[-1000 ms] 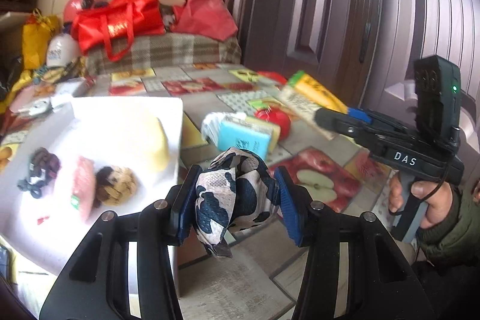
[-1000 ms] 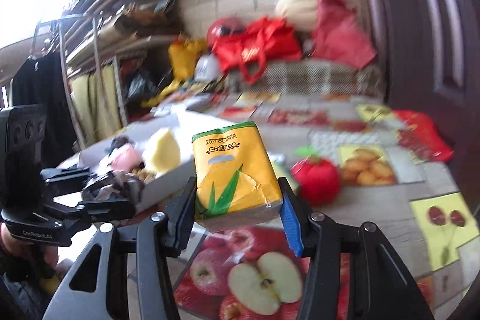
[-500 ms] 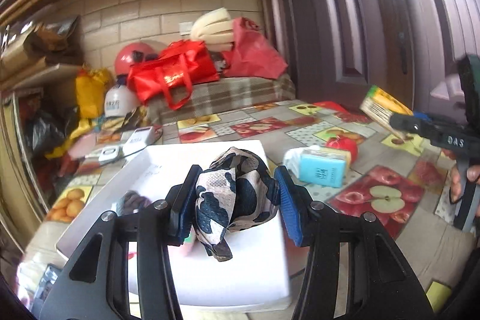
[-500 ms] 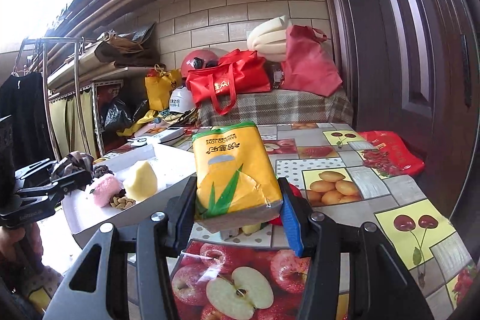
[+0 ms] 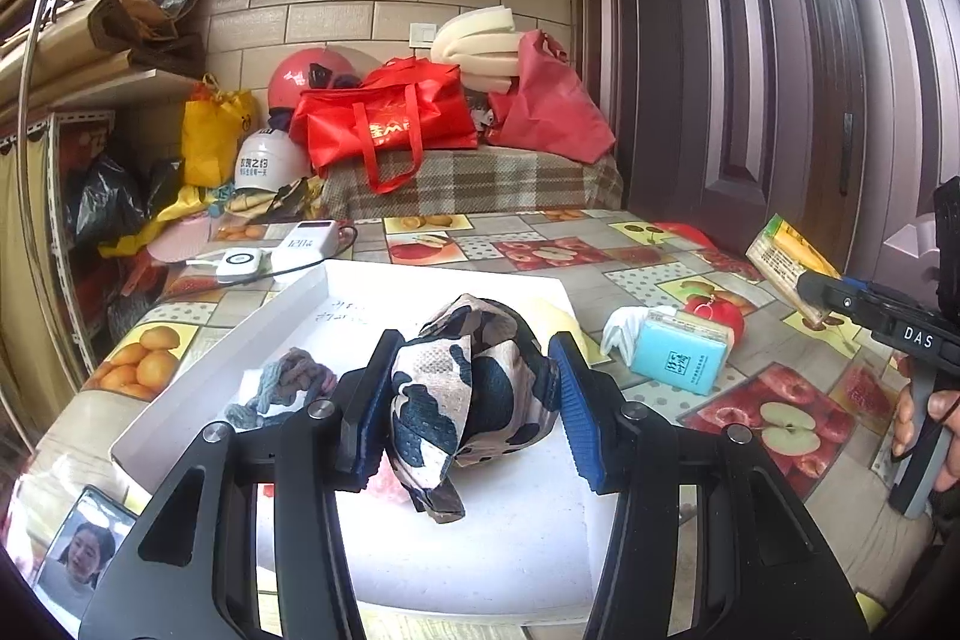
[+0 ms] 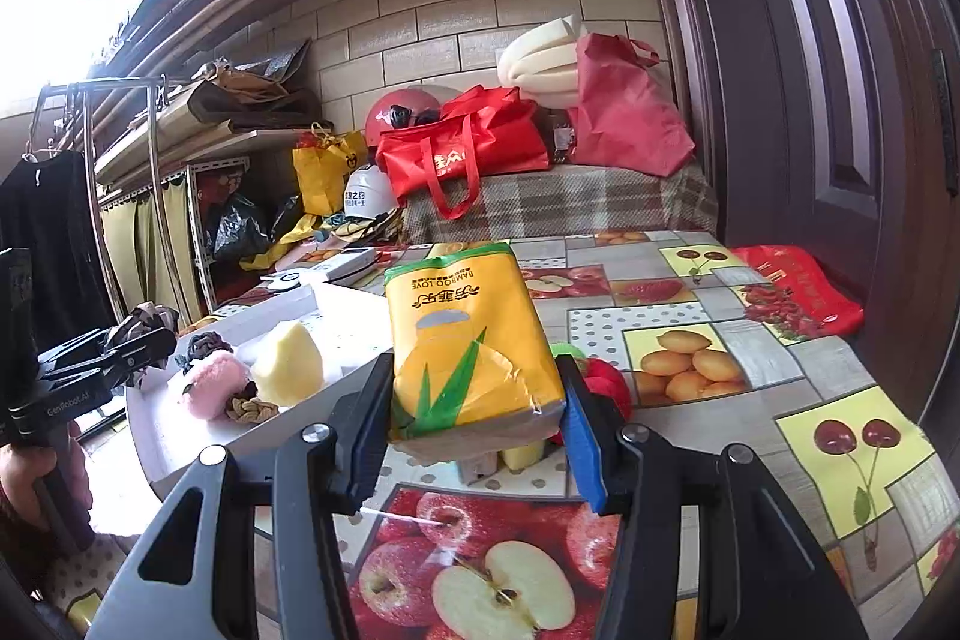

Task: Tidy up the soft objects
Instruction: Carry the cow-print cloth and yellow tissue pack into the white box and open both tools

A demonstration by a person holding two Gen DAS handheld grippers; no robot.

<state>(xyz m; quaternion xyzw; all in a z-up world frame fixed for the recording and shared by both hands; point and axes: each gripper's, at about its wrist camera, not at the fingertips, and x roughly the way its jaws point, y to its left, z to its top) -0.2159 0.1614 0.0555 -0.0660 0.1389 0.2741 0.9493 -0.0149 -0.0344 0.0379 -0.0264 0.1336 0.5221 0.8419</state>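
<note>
My left gripper [image 5: 471,409] is shut on a cow-patterned cloth [image 5: 474,388] and holds it above the white tray [image 5: 288,304]. In the tray lie a grey scrunchie [image 5: 288,385], a pink fluffy item [image 6: 210,388], a braided brown piece [image 6: 252,407] and a yellow sponge [image 6: 288,370]. My right gripper [image 6: 474,430] is shut on a yellow tissue pack [image 6: 474,346], held above the table right of the tray; it also shows in the left wrist view [image 5: 786,256]. A blue tissue pack [image 5: 678,361] and a red plush apple [image 5: 717,313] lie on the table.
The table has a fruit-print cover [image 6: 690,358]. A power bank [image 5: 303,244] and a white charger [image 5: 240,263] with cable lie behind the tray. A phone [image 5: 78,550] lies at the near left. Red bags [image 5: 384,124], helmets and a door stand beyond.
My left gripper has moved left and back with the cloth, from beside the tray to above it. My right gripper has risen and steadied with the tissue pack.
</note>
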